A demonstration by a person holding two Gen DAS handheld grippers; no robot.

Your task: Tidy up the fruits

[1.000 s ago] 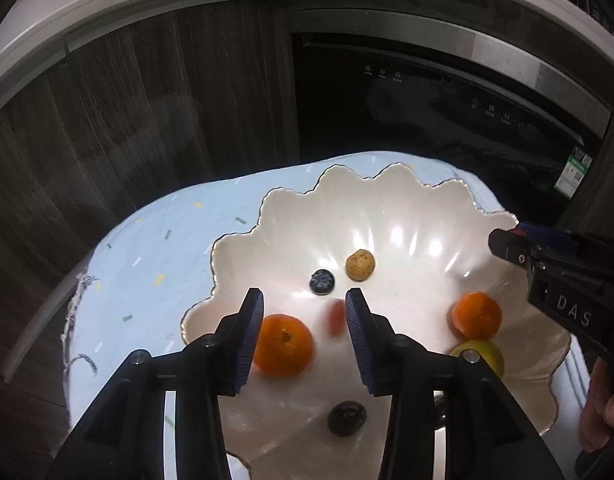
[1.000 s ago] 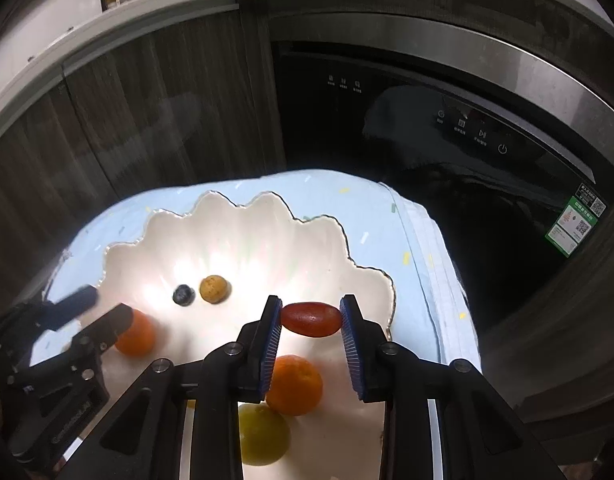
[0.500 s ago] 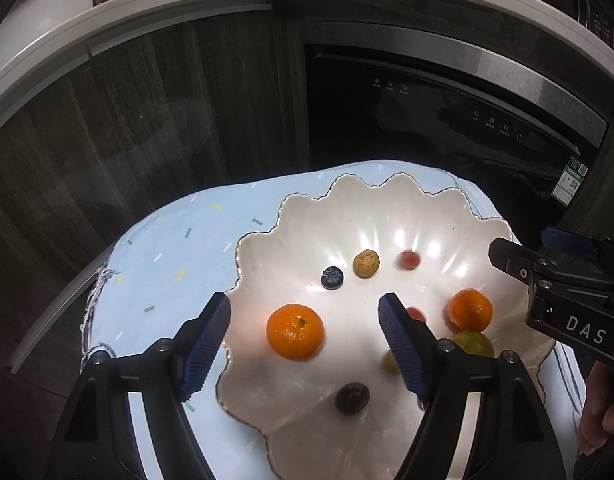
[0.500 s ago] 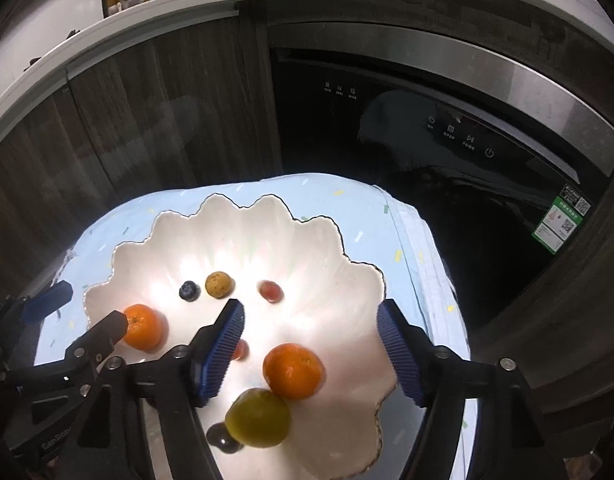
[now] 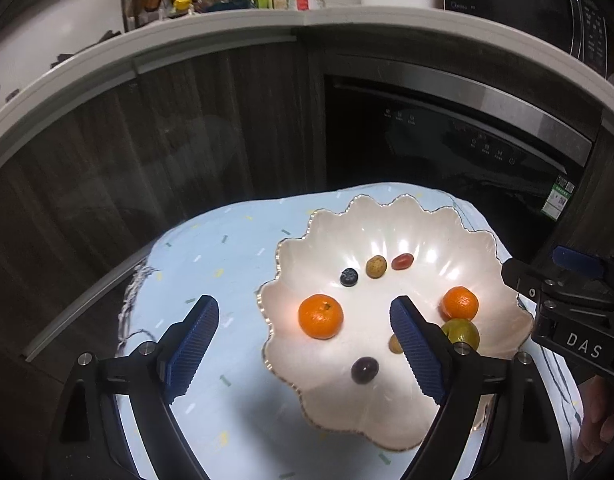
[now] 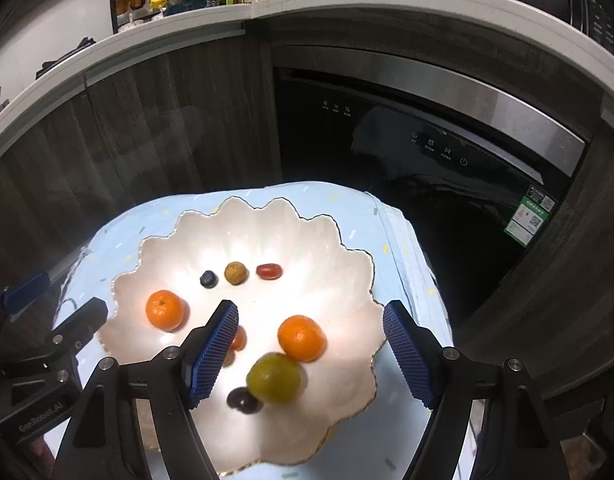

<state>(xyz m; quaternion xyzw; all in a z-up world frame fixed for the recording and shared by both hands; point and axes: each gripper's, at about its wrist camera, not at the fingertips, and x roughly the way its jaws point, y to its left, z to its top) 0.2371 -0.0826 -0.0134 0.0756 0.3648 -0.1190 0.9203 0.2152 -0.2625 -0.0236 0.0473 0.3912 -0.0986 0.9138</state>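
Hovering both grippers over shell dish, my L gripper and R gripper jaws just opened, nothing between. Fruits all in dish; red tomato near far rim. Risk: my L finger clips dish's near-left edge, tips it, fruit rolls onto cloth.

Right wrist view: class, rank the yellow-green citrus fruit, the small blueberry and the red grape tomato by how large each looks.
1. Yellow-green citrus fruit, clearly largest, though it also lies nearest the camera.
2. Red grape tomato.
3. Small blueberry, only slightly smaller than the tomato; both lie about equally far away.
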